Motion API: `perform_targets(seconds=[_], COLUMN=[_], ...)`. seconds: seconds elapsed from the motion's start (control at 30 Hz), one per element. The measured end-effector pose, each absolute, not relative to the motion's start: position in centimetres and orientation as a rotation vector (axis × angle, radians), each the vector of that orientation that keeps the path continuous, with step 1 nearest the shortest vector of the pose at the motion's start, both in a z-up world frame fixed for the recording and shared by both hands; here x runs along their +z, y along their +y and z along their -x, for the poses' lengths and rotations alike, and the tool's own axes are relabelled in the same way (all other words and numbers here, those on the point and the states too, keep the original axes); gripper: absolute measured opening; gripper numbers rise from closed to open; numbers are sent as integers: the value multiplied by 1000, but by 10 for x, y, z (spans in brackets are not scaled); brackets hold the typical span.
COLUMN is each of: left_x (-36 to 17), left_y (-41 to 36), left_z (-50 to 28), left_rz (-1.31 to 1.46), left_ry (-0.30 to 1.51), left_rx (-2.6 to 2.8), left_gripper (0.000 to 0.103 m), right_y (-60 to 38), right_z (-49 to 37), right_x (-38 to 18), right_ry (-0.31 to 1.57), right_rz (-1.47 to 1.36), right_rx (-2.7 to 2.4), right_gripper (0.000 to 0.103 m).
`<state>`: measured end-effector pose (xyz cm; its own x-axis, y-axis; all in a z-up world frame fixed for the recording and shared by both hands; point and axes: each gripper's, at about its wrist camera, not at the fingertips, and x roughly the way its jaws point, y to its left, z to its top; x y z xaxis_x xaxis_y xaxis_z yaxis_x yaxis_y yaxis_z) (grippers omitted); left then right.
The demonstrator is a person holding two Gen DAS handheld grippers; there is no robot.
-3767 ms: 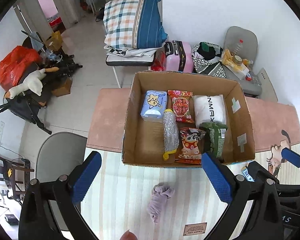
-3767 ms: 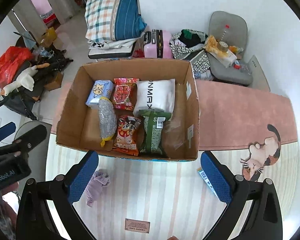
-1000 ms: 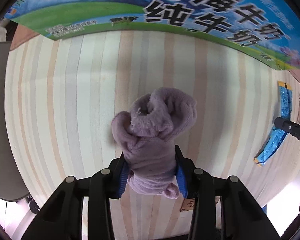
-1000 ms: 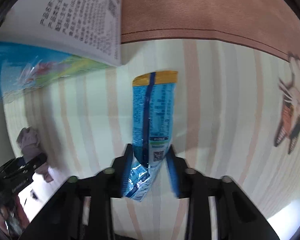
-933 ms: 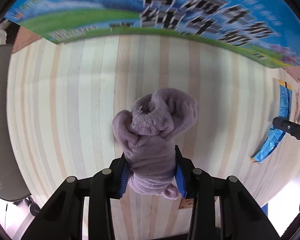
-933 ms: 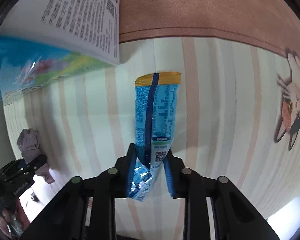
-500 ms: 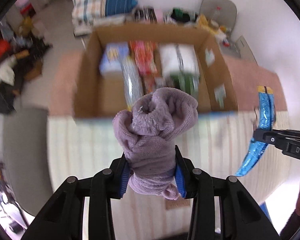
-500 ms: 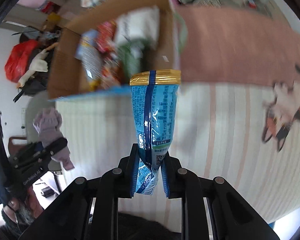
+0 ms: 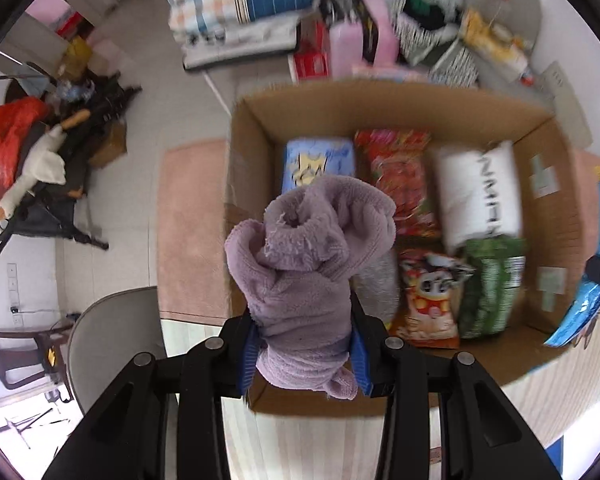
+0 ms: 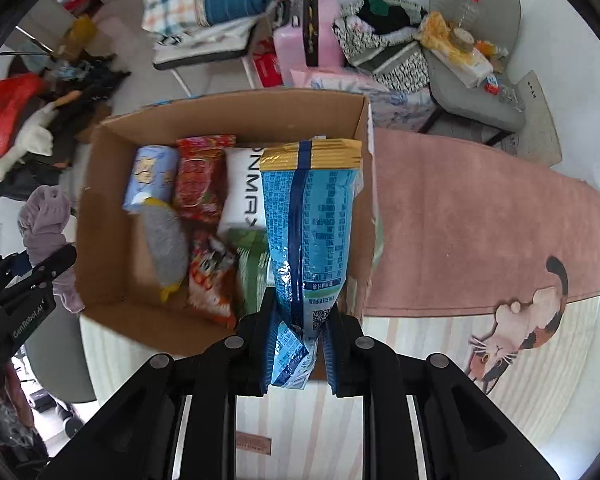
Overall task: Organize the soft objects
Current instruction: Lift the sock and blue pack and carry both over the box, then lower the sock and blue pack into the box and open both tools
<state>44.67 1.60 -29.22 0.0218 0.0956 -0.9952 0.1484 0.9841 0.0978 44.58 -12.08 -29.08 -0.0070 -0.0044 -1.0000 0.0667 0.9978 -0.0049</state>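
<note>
Above cardboard box [image 9: 252, 168]: left claw [image 9: 305, 354] clamps purple sock [image 9: 308, 248]; right claw [image 10: 299, 344] pinches blue packet [image 10: 310, 224], seemingly over box's right wall.

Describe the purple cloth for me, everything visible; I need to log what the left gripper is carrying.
The purple cloth is a fuzzy, fleece-like lilac piece, bunched into a loose roll with a curled, frayed-looking opening at the top. The left gripper is shut on its lower part, blue pads pressing both sides, and a small knob of fabric hangs below. It is held in the air, upright, in front of the cardboard box. Nothing else appears to touch it. The right wrist view shows it at the far left.
</note>
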Motion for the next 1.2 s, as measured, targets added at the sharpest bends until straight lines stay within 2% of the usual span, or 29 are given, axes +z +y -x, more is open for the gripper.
perform_targets(seconds=[0.13, 0.37, 0.5, 0.57, 0.6, 0.63, 0.7, 0.8, 0.87, 0.9, 0.93, 1.07, 1.2], left_x=[-329, -358, -355, -354, -352, -350, -344, -334, -326, -322, -319, -305, -299], left_y=[19, 13, 12, 10, 10, 11, 11, 11, 13, 14, 14, 17, 23], left_z=[-455, -459, -463, -465, -465, -465, -465, -464, -462, -460, -458, -447, -435], left_rz=[-207, -253, -243, -202, -173, -148, -107, -79, -59, -51, -45, -19, -14], left_ry=[1657, 1697, 1696, 1696, 1701, 1705, 1702, 1680, 1647, 1631, 1616, 1562, 1516], left_rx=[-33, -28, -14, -38, -55, -69, -92, -100, -89, -85, -85, -86, -58], left_gripper=[35, 35, 40, 48, 53, 64, 75, 76, 86, 97, 100, 100, 100], right_y=[-119, -117, -113, -113, -113, -113, -113, -113, -112, -111, -109, -103, -99], right_z=[-461, -477, -480, -482, -482, -483, -484, -484, -481, -480, -477, -462, -448], right_x=[-335, -379, -394, -397, -397, -396, -390, -383, -379, -378, -377, -374, -373], right_ry=[1630, 1711, 1757, 1770, 1770, 1765, 1740, 1729, 1721, 1718, 1713, 1681, 1635], right_rz=[-24, 9, 67, 76, 71, 68, 62, 40, 35, 36, 36, 21, 34], right_rx=[-100, -127, -135, -148, -148, -144, -138, -125, -117, -109, -101, -86, -104], right_gripper=[21, 21, 22, 27, 35, 56, 79, 79, 83, 91, 97, 103, 103])
